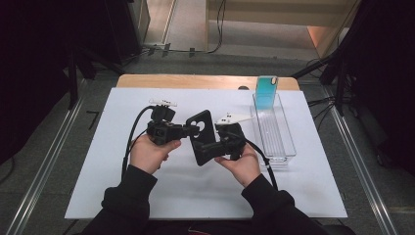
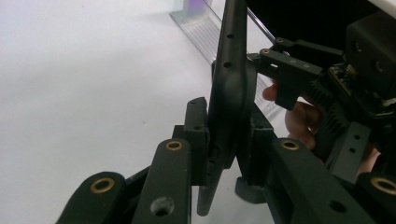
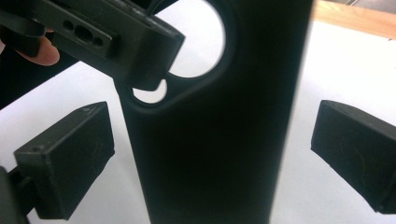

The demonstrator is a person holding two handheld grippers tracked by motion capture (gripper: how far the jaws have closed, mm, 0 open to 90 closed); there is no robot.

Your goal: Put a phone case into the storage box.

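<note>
Between both grippers, black phone case, left gripper clamping its edge

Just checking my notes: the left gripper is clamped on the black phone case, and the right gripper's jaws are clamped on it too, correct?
Not quite. The left gripper is clamped on the black phone case, but the right gripper view shows the right gripper open, its pads standing clear of the case on both sides.

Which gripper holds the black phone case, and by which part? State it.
The left gripper clamps the black phone case on its edge beside the camera cutout. The right gripper straddles the case body, jaws open, not touching.
</note>
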